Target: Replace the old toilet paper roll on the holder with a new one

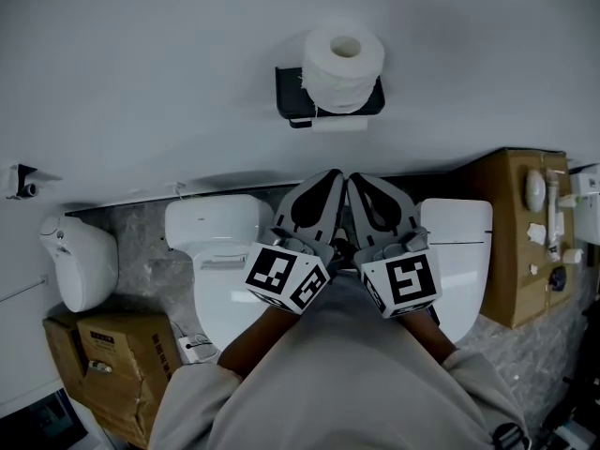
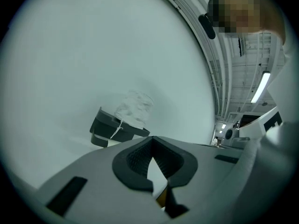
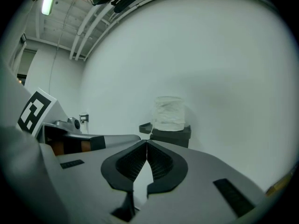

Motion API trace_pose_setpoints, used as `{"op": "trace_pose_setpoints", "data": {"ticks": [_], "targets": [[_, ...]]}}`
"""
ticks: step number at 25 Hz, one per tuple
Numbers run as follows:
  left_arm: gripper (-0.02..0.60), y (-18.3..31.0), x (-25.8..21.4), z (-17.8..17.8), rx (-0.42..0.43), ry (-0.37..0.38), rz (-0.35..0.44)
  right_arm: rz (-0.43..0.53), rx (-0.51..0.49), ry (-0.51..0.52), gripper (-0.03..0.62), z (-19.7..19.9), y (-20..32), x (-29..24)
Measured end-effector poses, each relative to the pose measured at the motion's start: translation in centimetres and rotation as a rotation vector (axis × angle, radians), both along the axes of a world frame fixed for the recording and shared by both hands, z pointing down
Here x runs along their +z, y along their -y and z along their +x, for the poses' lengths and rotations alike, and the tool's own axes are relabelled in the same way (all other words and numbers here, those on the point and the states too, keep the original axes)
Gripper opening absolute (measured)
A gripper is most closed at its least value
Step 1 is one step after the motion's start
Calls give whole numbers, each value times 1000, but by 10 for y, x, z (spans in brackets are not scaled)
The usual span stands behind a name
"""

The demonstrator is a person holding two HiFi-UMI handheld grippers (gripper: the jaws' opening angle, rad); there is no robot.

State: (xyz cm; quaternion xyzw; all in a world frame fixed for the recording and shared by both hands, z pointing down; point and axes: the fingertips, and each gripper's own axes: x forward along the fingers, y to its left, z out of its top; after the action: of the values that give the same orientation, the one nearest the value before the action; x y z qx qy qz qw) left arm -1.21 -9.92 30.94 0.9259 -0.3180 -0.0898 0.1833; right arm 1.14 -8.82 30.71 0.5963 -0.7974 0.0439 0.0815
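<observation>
Toilet paper roll (image 1: 343, 67) is stood upright on the black holder (image 1: 284, 92), core axis vertical. Left gripper (image 1: 335, 174) and right gripper (image 1: 355, 177) are seen pressed together, empty.

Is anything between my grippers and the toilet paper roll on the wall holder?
Nothing visible. The left gripper and right gripper, both shut and empty, point toward the toilet paper roll atop the black holder, with only open space between.

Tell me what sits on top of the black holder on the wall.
A white toilet paper roll stands upright on the holder, its hollow core facing up. The shelf surface beneath the roll is covered; only a pale strip shows under the holder's front edge.
</observation>
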Motion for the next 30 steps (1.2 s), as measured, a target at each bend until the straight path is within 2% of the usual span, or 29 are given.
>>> {"op": "trace_pose_setpoints", "data": {"ticks": [4, 9, 13, 18, 19, 21, 24, 27, 30], "targets": [[3, 19, 4, 18, -28, -21, -12, -2, -33, -7, 17, 19, 18, 3], [5, 44, 21, 26, -107, -129, -103, 10, -92, -11, 17, 32, 36, 9], [5, 60, 42, 27, -147, -238, -238, -4, -103, -9, 17, 43, 46, 14], [12, 72, 68, 27, -151, -443, -441, -15, -103, -5, 17, 49, 55, 16], [22, 72, 73, 27, -156, -487, -488, -17, -102, -4, 17, 50, 57, 16], [84, 75, 79, 30, -154, -590, -555, -19, -98, -2, 17, 53, 60, 16], [154, 80, 77, 33, -140, -739, -590, -24, -87, -2, 17, 58, 63, 17], [207, 88, 78, 30, -153, -806, -597, -33, -81, -1, 17, 61, 65, 20], [223, 95, 79, 30, -159, -851, -600, -38, -78, -2, 17, 64, 66, 22]]}}
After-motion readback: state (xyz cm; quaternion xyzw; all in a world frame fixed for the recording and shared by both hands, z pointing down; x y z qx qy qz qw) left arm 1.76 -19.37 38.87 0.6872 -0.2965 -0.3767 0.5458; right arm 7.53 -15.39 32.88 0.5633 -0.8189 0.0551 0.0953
